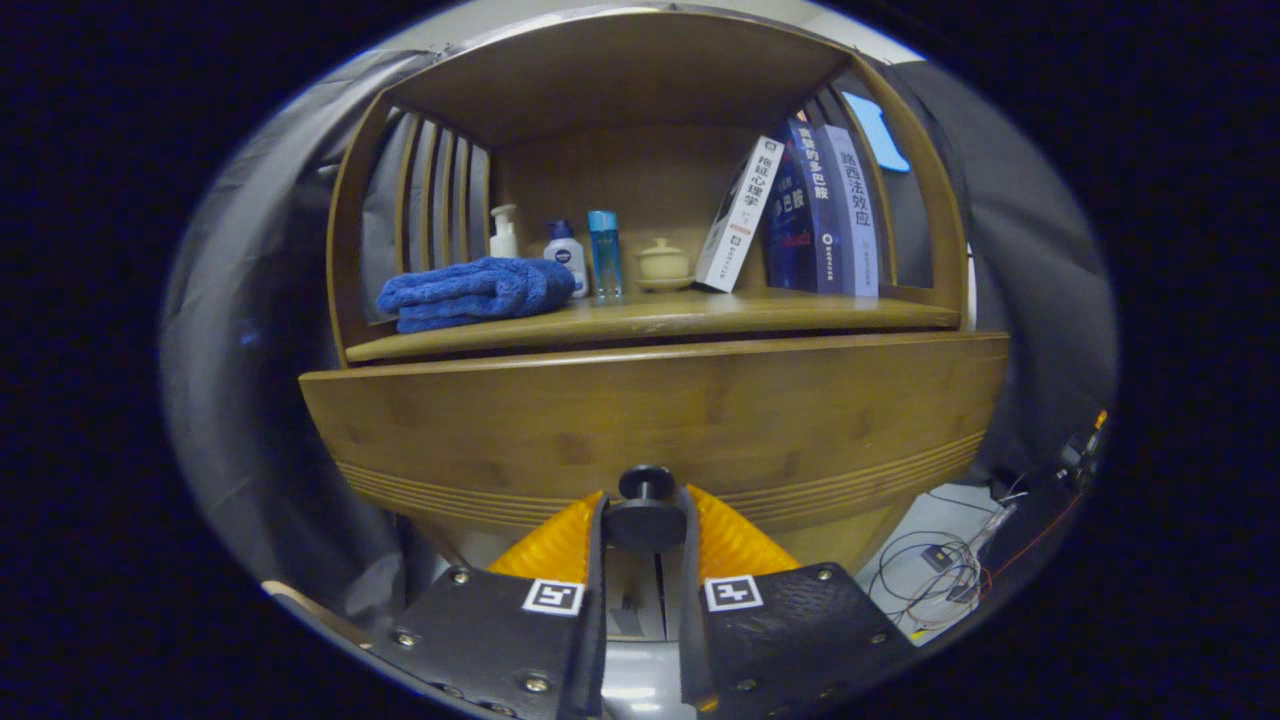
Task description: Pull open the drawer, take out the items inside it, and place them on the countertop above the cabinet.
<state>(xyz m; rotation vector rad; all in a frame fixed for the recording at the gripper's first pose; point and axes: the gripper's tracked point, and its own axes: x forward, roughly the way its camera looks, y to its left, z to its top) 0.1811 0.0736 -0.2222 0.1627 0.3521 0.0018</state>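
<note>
Two fingers [645,525] of the handheld gripper reach forward and close on a dark round knob [645,520], one finger pressing each side of it. That knob sticks out from the lower middle of a wooden drawer front [650,420], a wide panel with grooved lines along its bottom edge. Whether the drawer is pulled out at all cannot be told, and its contents are hidden behind the panel.

Just above the drawer front is the wooden worktop [650,318] of the cabinet, set under an open shelf frame with slatted sides. On its left lies a folded blue towel [475,292]. Behind and to the right of the towel stand a white pump bottle [504,232], a white bottle with a blue cap [566,255] and a slim blue bottle [604,255]. Near the middle sits a small cream lidded pot [663,264]. Further right, several books [810,215] lean together. Loose cables [940,570] lie on the floor at lower right.
</note>
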